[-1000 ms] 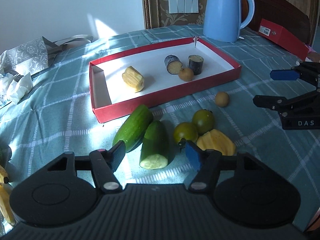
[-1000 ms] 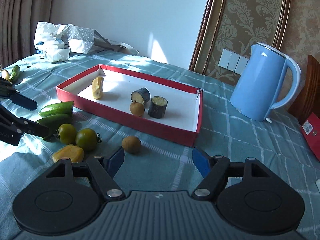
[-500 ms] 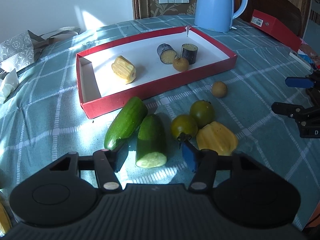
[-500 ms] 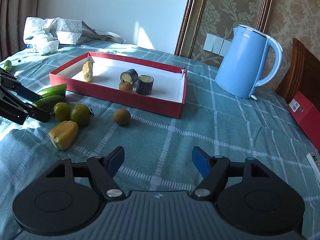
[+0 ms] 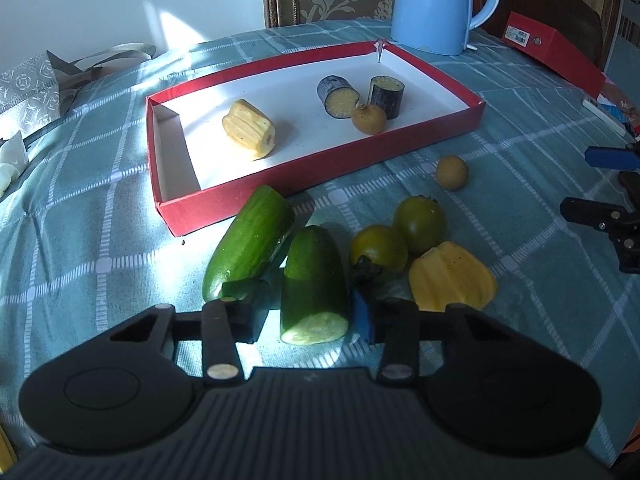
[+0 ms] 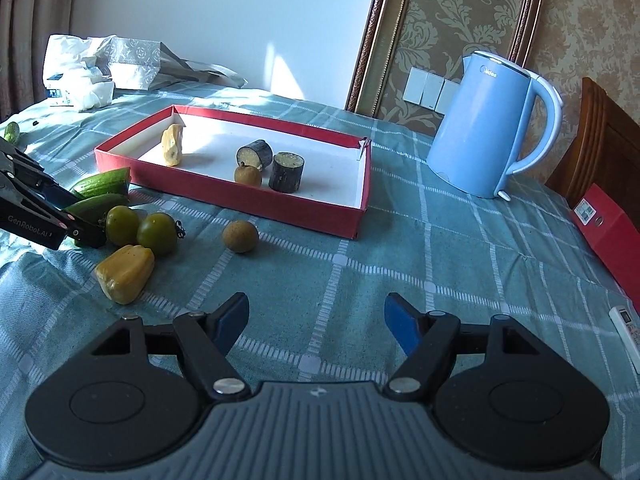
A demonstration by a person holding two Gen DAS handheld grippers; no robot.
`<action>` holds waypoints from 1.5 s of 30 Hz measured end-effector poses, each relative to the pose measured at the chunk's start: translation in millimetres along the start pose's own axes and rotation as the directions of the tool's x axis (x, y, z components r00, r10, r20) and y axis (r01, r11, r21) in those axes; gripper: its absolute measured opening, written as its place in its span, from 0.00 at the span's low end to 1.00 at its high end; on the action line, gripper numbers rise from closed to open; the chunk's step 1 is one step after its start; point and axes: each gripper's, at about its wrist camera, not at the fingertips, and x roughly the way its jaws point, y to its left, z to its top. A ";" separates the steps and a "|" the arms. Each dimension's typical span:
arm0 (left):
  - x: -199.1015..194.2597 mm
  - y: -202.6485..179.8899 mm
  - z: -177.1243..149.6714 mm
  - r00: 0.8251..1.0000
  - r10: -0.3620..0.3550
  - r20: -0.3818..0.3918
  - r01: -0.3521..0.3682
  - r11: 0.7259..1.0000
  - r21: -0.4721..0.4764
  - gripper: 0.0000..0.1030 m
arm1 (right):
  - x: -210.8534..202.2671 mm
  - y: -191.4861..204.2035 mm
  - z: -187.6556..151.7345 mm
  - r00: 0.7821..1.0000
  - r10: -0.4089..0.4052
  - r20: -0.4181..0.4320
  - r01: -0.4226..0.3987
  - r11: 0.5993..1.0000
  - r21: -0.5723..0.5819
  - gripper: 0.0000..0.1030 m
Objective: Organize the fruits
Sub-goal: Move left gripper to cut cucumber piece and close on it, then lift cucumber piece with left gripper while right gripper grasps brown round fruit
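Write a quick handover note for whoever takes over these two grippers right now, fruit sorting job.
Left gripper: jaws closing around the cut cucumber half, no firm grip yet.
Right gripper: open, empty, over bare tablecloth.
In the red tray: yellow chunk, two dark cut pieces, one small brown fruit.
On the cloth, not yet in the tray: second cucumber half, two green tomatoes, yellow piece, another small brown fruit.
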 end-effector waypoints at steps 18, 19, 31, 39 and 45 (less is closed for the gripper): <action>-12.3 1.2 -9.9 0.999 0.004 0.032 -0.003 0.999 -0.042 0.29 | 8.8 5.0 7.9 0.999 0.033 0.006 -0.033 0.999 -0.024 0.71; -14.2 1.2 -11.0 0.999 0.004 0.034 -0.003 0.999 -0.046 0.29 | 10.2 5.9 9.1 0.999 0.039 0.005 -0.038 0.999 -0.027 0.70; -44.2 -2.6 -22.8 0.998 0.011 0.061 -0.004 0.994 -0.108 0.29 | 44.8 20.0 31.7 0.994 0.109 0.004 -0.109 0.993 -0.038 0.54; -56.8 4.5 -32.4 0.998 0.041 0.056 -0.032 0.987 -0.155 0.29 | 68.8 35.5 37.0 0.989 0.146 -0.014 -0.146 0.985 -0.090 0.40; -63.4 7.0 -35.5 0.997 0.055 0.058 -0.043 0.982 -0.181 0.29 | 78.7 41.6 39.8 0.987 0.159 -0.018 -0.160 0.981 -0.105 0.39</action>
